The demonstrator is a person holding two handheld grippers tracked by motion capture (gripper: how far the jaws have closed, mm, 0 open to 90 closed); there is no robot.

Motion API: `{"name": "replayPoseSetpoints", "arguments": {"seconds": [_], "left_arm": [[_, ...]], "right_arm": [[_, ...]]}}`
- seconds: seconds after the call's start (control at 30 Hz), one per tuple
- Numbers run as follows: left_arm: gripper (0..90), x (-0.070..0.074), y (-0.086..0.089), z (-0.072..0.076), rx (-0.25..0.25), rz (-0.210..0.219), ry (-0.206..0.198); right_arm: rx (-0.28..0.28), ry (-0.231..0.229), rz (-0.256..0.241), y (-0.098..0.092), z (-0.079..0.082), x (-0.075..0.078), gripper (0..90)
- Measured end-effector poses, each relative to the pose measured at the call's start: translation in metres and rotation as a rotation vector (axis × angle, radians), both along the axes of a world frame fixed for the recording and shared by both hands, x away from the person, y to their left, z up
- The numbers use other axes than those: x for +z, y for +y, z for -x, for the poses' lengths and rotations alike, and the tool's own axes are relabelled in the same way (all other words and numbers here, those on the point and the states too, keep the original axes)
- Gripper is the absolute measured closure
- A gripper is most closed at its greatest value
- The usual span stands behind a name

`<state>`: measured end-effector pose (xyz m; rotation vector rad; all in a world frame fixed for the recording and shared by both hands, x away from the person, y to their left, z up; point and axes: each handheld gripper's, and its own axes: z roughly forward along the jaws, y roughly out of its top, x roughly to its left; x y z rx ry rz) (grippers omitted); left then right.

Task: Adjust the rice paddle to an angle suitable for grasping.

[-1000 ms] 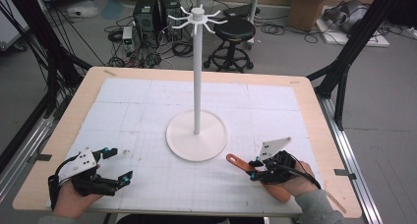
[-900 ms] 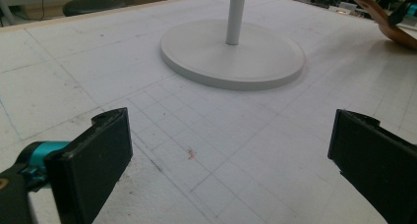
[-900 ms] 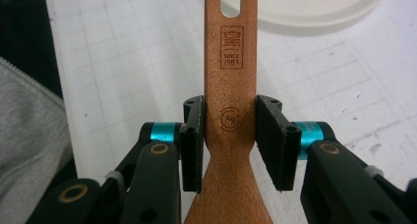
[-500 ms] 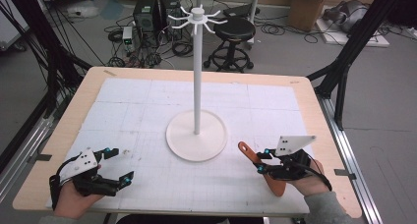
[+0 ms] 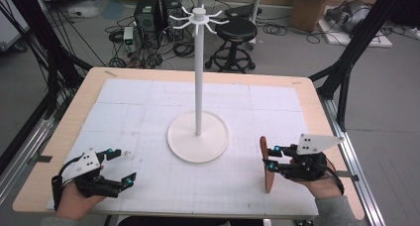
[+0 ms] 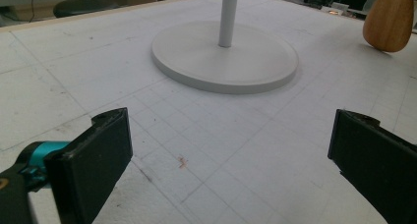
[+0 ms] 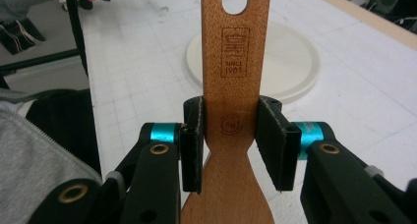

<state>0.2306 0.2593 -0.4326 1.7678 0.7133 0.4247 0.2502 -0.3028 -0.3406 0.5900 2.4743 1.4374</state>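
Behind your table the floor (image 5: 386, 77) is grey and busy with black cables, a black stool (image 5: 236, 30), cardboard boxes and some dark machines. Your table (image 5: 307, 94) has a light wooden edge, and a big white mat with a grid of thin lines (image 5: 129, 117) covers most of it.

Near the middle of the mat stands a tall white stand (image 5: 198, 77). Its thin pole goes straight up from a round flat base (image 5: 198, 137), and little hooks spread out like a star at the top.

Your right gripper (image 5: 271, 159) is at the near right side of the table, to the right of the base and apart from it. Its two black jaws are pressed tight on a wooden spatula (image 5: 268, 164), one on each side of the handle, just above where the wood grows wide. The handle has a long hole near its end and a small stamp burned into it. From above, the spatula shows edge on, and you cannot tell if its tip touches the mat.

Your left gripper (image 5: 119, 166) is at the near left corner, down low over the mat. Its jaws are spread wide apart with nothing between them.
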Motion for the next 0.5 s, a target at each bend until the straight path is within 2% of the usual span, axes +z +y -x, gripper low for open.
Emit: {"name": "replayPoseSetpoints", "arguments": {"seconds": [0.2, 0.5], "left_arm": [[3.4, 0.0, 0.0009, 0.0007, 0.005, -0.001, -0.001], [3.4, 0.0, 0.0046, 0.0047, 0.015, -0.002, -0.001]], "right_arm": [[0.001, -0.041, -0.061, -0.0067, 0.0024, 0.0067, 64.4], [-0.008, -0.039, -0.078, -0.0089, -0.0023, 0.0043, 64.3]]}}
